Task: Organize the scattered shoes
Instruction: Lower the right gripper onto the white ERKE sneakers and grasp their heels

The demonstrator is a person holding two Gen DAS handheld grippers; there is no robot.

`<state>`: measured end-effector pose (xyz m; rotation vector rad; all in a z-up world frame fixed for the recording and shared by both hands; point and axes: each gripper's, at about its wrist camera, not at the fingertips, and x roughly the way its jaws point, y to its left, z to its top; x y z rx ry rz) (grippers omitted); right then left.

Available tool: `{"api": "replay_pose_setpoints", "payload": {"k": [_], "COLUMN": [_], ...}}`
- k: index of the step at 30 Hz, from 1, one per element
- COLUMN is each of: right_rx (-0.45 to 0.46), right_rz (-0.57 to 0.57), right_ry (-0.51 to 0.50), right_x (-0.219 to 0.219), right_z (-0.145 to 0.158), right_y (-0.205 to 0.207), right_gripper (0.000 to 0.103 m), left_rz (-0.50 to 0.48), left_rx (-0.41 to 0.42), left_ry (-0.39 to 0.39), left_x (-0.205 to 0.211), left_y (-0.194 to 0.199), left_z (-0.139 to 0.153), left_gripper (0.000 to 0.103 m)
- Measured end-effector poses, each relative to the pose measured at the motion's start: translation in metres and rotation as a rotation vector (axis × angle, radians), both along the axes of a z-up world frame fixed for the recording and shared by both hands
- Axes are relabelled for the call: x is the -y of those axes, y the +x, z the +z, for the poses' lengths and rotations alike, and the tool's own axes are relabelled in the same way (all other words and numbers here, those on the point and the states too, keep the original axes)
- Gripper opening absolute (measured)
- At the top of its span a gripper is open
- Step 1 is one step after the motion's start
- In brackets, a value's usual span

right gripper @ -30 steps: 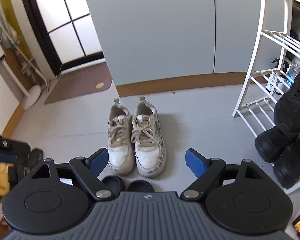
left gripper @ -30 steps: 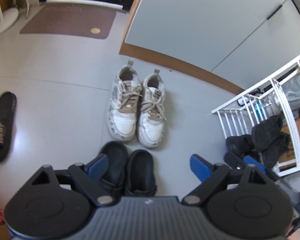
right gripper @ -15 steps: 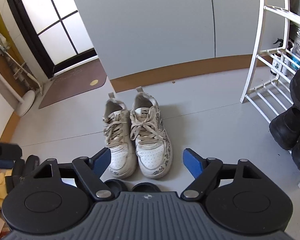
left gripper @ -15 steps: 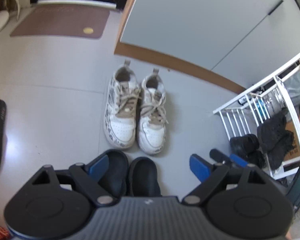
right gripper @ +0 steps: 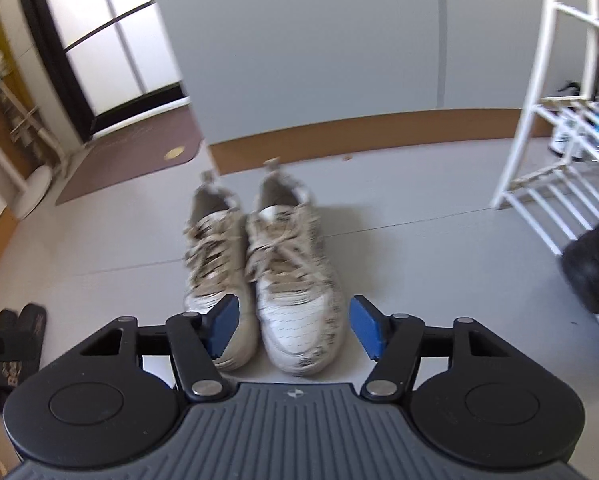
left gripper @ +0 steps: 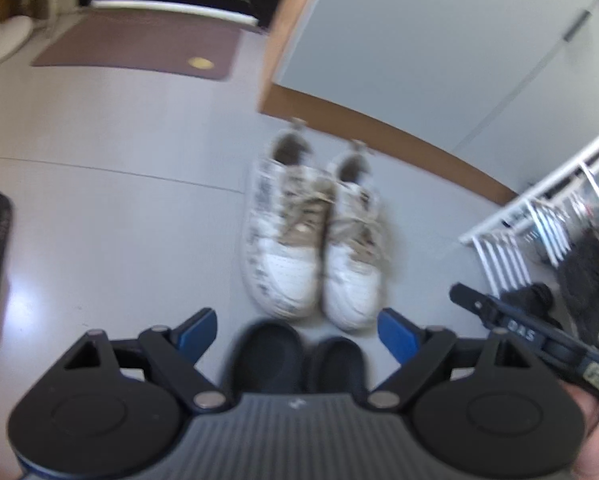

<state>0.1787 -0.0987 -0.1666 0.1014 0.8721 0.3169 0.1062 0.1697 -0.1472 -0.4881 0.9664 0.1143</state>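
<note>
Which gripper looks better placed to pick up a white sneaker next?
Right, probably. The right gripper frames the toe of the right-hand sneaker, its jaws having just been closing with nothing gripped yet. The left gripper is wide open over the black slippers.

Both my wrist cams look steeply down at the floor [left gripper: 99,240], each with its own fingers [left gripper: 197,334] along the bottom of the frame. The left view sits close over the black slippers [left gripper: 295,354], with the white sneakers [left gripper: 311,240] mid-frame. The right view sits nearer those same sneakers [right gripper: 267,276], which fill its centre. Both also catch the grey cabinet [right gripper: 299,60] up top, the brown doormat [left gripper: 139,48] upper left and the white rack [right gripper: 547,120] on the right.
</note>
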Motion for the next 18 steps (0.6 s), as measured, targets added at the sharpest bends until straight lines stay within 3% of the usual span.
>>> {"api": "replay_pose_setpoints", "payload": {"k": [6, 18], "right_rx": [0.029, 0.051], "right_rz": [0.086, 0.077], "right_ry": [-0.021, -0.095], "right_x": [-0.027, -0.087], "right_z": [-0.007, -0.025], "right_y": [0.016, 0.088], "right_gripper": [0.067, 0.067], "left_rz": [0.134, 0.177], "left_rx": [0.0, 0.008], "left_ry": [-0.036, -0.033], "left_x": [-0.032, -0.049], "left_y": [-0.015, -0.027], "left_z": [-0.02, -0.023], "left_gripper": [0.089, 0.089]}}
